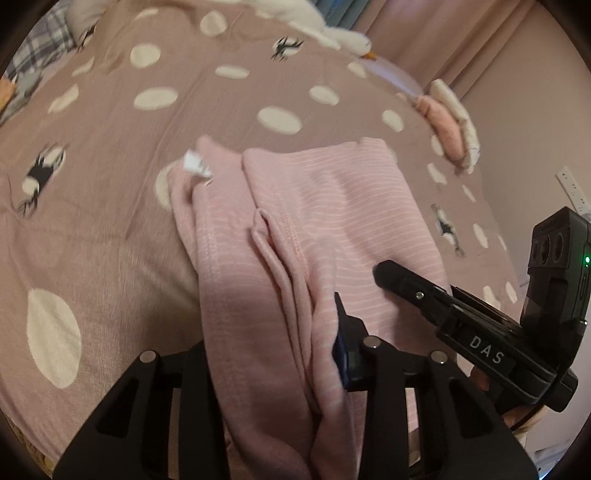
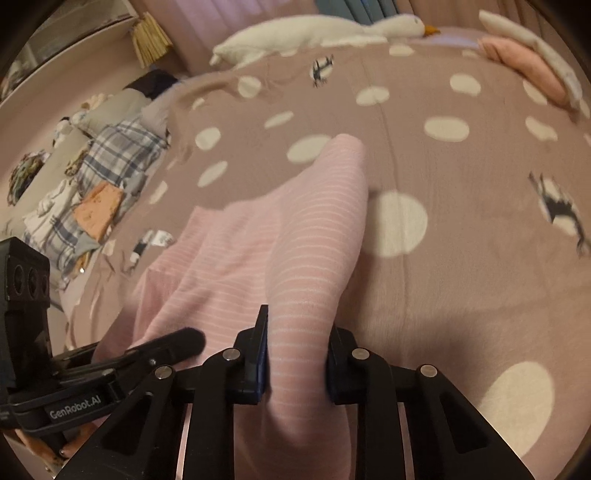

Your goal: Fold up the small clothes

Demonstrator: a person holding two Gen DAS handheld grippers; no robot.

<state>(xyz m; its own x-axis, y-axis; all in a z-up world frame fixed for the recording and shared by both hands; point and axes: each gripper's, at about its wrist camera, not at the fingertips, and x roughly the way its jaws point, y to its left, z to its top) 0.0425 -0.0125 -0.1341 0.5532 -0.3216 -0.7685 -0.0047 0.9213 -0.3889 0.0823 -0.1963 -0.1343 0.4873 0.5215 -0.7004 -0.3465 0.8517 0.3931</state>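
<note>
A pink striped garment (image 1: 314,206) lies partly folded on the polka-dot bedspread (image 1: 110,240), with a white label (image 1: 195,166) at its far left corner. My left gripper (image 1: 273,354) is shut on the garment's near edge; cloth bunches between its fingers. In the right wrist view the same garment (image 2: 295,229) runs up from my right gripper (image 2: 297,354), which is shut on a fold of it. The right gripper (image 1: 384,273) also shows in the left wrist view, resting on the cloth. The left gripper (image 2: 192,339) shows at lower left of the right wrist view.
A white goose plush (image 2: 314,33) lies at the bed's far edge. A pink and white pillow (image 2: 524,62) sits at the far right. Plaid and orange clothes (image 2: 99,184) are piled at the left. Curtains (image 1: 461,37) hang behind.
</note>
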